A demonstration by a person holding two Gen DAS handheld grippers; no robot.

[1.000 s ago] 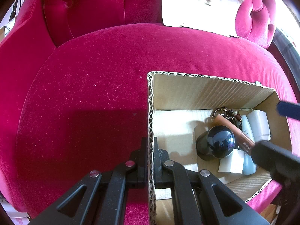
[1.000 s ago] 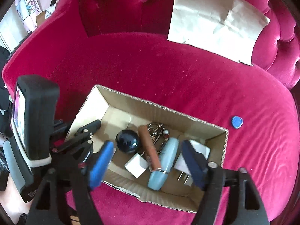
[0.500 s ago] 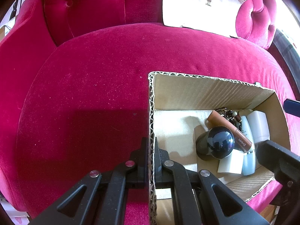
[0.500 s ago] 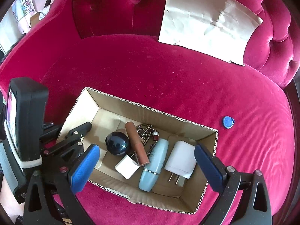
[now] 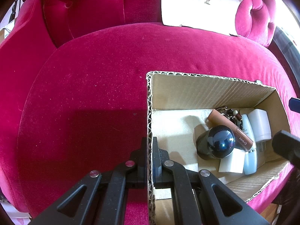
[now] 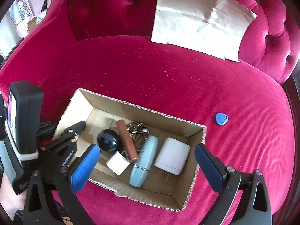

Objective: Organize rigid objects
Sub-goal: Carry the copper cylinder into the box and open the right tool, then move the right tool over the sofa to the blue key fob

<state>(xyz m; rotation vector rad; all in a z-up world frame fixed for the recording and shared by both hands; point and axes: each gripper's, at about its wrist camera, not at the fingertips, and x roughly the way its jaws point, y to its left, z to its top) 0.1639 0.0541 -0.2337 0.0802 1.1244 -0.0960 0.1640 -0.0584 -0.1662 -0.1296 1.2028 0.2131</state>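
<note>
While the cardboard box (image 6: 131, 105) rests on the crimson velvet seat (image 6: 168, 78), its short left wall is pinched between the closed jaws of the left gripper (image 5: 149, 146), one finger inside the box and one outside. The right gripper (image 6: 146, 161) is held above the near half of the box with its blue pads (image 6: 84, 166) spread wide; nothing is pressed between them, and the jaws have just been opening.

Directly below and between the spread pads, the box contents are seen: a pale blue bottle (image 6: 144, 161) lying lengthwise near the middle, a white plug adapter (image 6: 172, 156) just beside it toward the right pad, a brown tube (image 6: 127, 143) lying aslant on the bottle's other side, a small white block (image 6: 117, 162) touching the tube's lower end, and a dark glossy ball-topped object (image 6: 108, 140) nearest the left pad. A bunch of metal rings and beads (image 6: 137, 129) is tucked behind the tube, against the far wall.

Outside the box, a small blue tag (image 6: 221, 119) lies alone on the seat, apart from the far right corner and beyond the right pad. A creased sheet of paper (image 6: 198, 20) is propped against the tufted backrest.
</note>
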